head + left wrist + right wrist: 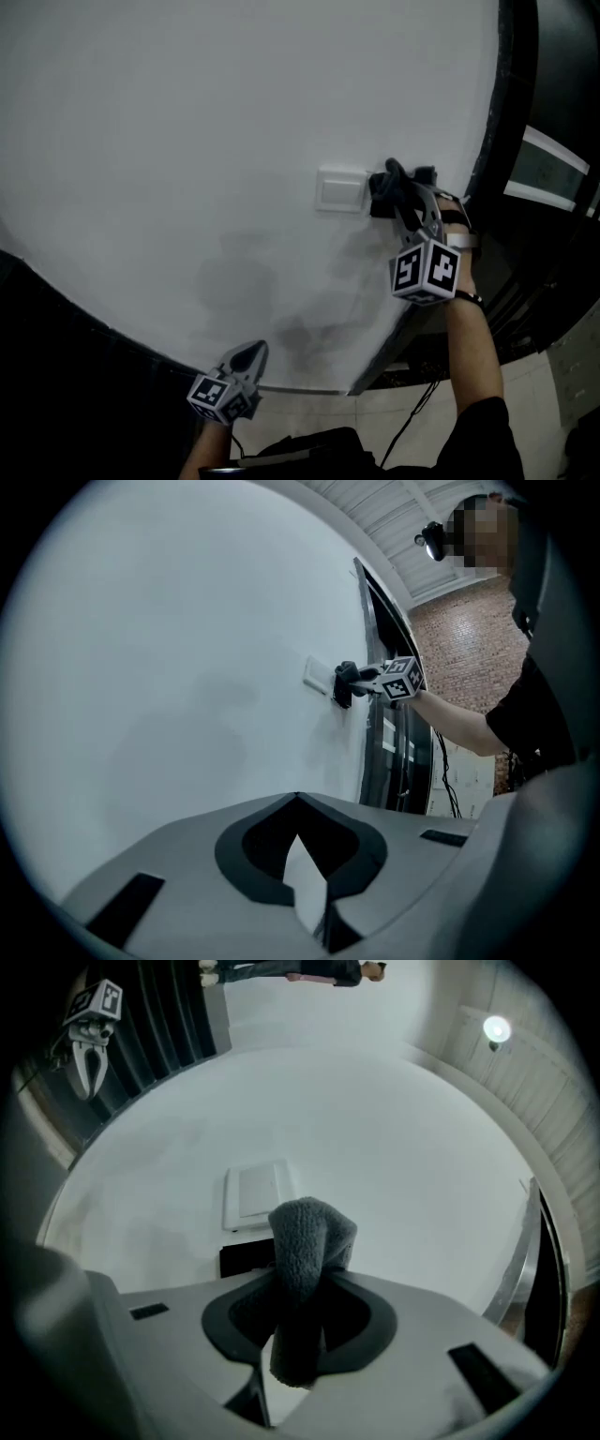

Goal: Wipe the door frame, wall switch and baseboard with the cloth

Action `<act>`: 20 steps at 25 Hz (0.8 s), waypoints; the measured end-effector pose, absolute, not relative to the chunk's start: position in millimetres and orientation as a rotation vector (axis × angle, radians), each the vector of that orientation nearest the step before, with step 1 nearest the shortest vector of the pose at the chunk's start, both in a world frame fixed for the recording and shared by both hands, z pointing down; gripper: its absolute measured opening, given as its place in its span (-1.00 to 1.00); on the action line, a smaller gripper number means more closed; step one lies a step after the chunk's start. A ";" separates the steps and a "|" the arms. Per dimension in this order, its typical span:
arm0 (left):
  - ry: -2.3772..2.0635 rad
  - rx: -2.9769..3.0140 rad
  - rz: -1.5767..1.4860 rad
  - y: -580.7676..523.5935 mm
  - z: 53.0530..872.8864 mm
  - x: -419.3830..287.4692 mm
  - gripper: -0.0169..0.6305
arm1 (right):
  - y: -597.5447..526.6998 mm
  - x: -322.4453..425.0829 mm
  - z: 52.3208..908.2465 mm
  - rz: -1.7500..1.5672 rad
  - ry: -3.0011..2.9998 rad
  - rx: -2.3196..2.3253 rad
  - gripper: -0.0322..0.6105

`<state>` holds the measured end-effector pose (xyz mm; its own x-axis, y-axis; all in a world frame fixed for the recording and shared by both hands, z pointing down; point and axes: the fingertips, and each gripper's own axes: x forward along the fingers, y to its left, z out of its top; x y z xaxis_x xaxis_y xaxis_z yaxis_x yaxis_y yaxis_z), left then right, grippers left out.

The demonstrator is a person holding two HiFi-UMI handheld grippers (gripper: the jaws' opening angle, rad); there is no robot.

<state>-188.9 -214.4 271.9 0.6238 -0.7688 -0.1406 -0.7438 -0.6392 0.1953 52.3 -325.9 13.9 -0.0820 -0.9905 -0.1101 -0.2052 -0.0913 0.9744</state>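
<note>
A white wall switch (339, 191) sits on the white wall. Just to its right, my right gripper (401, 192) is shut on a dark grey cloth (382, 197), which is pressed to the wall at the switch's edge. In the right gripper view the cloth (305, 1241) bulges up from between the jaws, directly below the switch (255, 1194). The dark door frame (492, 122) runs beside the right gripper. My left gripper (247, 357) hangs low near the wall's foot, jaws shut and empty. The left gripper view shows its tips (298, 803) meeting.
A pale strip (300, 389) runs along the wall's bottom edge. Light floor tiles (544, 412) and a black cable (412, 412) lie below the door frame. A brick wall (459, 639) shows beyond the doorway. A ceiling lamp (496, 1028) glows overhead.
</note>
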 end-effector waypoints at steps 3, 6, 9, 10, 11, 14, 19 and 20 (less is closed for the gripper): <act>-1.264 2.725 -0.308 -214.4 275.1 -185.9 -0.98 | -327.8 47.7 36.4 -1.233 -1.399 1.366 -0.62; -1.255 2.718 -0.302 -214.3 277.2 -185.9 -0.98 | -327.7 44.4 54.1 -1.211 -1.417 1.340 -0.62; -1.261 2.707 -0.315 -215.1 279.1 -188.6 -0.98 | -327.8 42.6 64.9 -1.199 -1.434 1.330 -0.62; -1.265 2.703 -0.320 -214.9 279.6 -189.8 -0.98 | -327.9 42.3 68.0 -1.193 -1.442 1.330 -0.62; -1.267 2.699 -0.321 -214.4 279.9 -190.6 -0.98 | -327.9 42.0 71.5 -1.186 -1.448 1.328 -0.61; -1.270 2.690 -0.331 -212.4 279.9 -191.5 -0.98 | -327.8 42.2 83.0 -1.163 -1.463 1.316 -0.62; -1.303 2.680 -0.331 -210.6 279.6 -195.6 -0.98 | -327.9 40.0 91.2 -1.104 -1.524 1.316 -0.62; -1.305 2.677 -0.331 -209.5 280.1 -196.2 -0.98 | -326.1 36.0 92.2 -1.079 -1.576 1.310 -0.62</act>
<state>-196.2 -209.5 280.1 0.5982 -0.7901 -0.1336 -0.7582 -0.6121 0.2247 36.0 -326.1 92.2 -0.1414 -0.9883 0.0578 -0.3038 0.0989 0.9476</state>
